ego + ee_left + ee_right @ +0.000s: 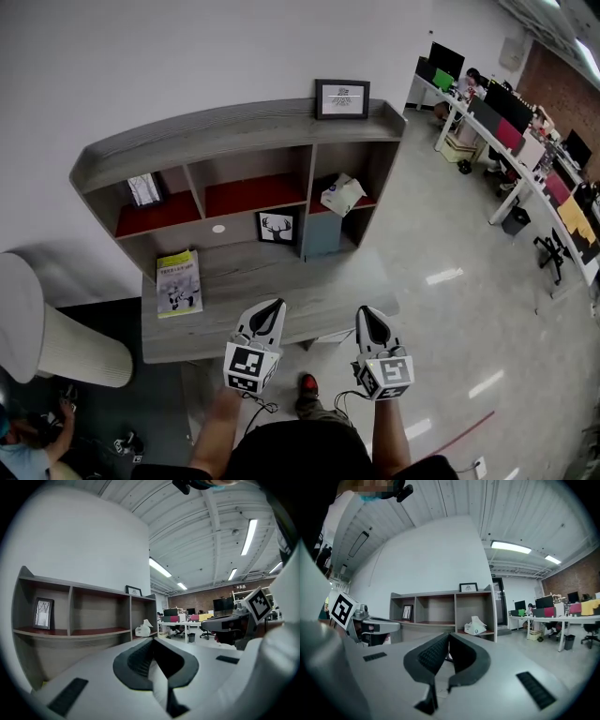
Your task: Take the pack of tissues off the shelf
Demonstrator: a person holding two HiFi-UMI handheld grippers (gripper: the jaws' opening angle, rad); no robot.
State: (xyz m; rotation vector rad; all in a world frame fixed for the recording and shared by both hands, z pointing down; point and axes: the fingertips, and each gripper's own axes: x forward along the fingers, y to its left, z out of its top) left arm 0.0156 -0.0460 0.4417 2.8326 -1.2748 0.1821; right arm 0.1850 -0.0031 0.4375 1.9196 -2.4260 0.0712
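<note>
A grey wooden shelf unit [234,131] stands against the white wall, with a low desk [281,291] of the same wood running out from its foot towards you. An open office with rows of workstations [525,141] stretches away on the right.

You hold both grippers level over the near edge of the desk, well short of the shelves. The left gripper [277,305] has its jaws closed on nothing, the ribbed pads meeting at the tips in the left gripper view [152,641]. The right gripper [367,313] is likewise closed and empty [449,637].

The pack of tissues [342,195] sits in the right-hand compartment of the upper row, on its red-lined floor, with one tissue pulled up from the top. It lies ahead of both grippers and off to the right – the left gripper view [143,629] puts it far right along the shelf, while the right gripper view [476,626] has it only a little right of centre. The right gripper is therefore the nearer tool. The pack's long side appears to run roughly across the compartment mouth, slightly askew, so the jaws would need to open before reaching in from the front.

A small framed picture [342,98] stands on the top board, directly above that compartment.
</note>
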